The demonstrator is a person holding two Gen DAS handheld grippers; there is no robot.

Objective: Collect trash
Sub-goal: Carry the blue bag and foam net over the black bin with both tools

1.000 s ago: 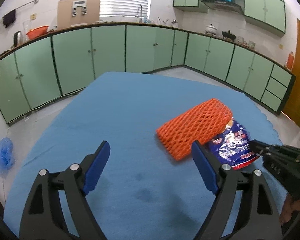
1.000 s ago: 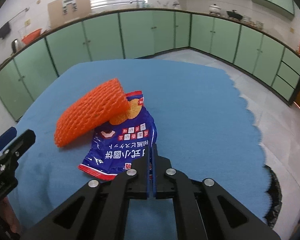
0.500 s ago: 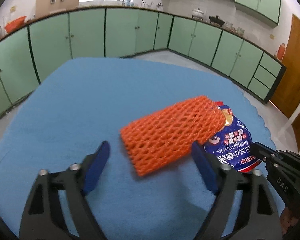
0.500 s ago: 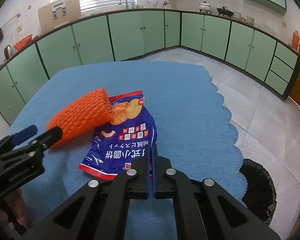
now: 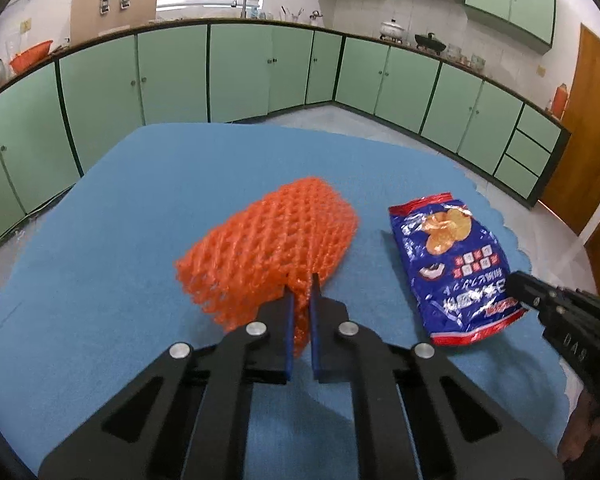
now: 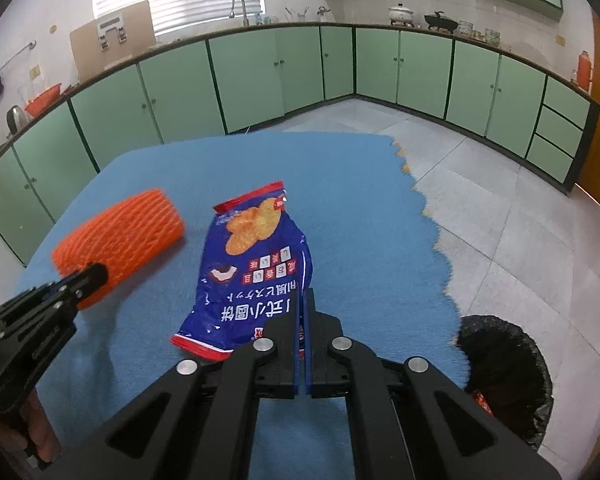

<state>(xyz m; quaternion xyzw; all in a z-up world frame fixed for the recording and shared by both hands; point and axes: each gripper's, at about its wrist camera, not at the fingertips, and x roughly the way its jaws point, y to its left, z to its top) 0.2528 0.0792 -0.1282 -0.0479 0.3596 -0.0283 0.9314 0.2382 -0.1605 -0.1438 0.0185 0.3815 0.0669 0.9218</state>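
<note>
On my left, the left gripper (image 5: 301,286) angles downward over the blue mat (image 5: 140,208), its jaws clenched on the near edge of the orange foam net (image 5: 272,246); a fold of the mesh is pinched between the blue pads. The net sits toward the left-middle of the mat, its far end tilted up and away from me. In the right wrist view I see that same gripper coming in from the lower left, with part of a hand (image 6: 40,436) behind it at the frame's edge.

Just right of the net, apart from it, is the blue snack bag (image 5: 456,268), its red-trimmed near end toward me. My right gripper (image 6: 303,300) also tilts downward and its jaws are clamped on that near end, the crinkled foil caught between the pads.

Left of the net the mat runs bare to its edge, then grey floor and green cabinets (image 5: 172,76). Far beyond both items the mat is open up to its far edge. To the right of the bag the mat's jagged edge (image 6: 436,236) is near, with tiled floor (image 6: 500,200) past it. The black-lined trash bin (image 6: 504,368) stands on the floor at near right, just beside the mat's edge.
</note>
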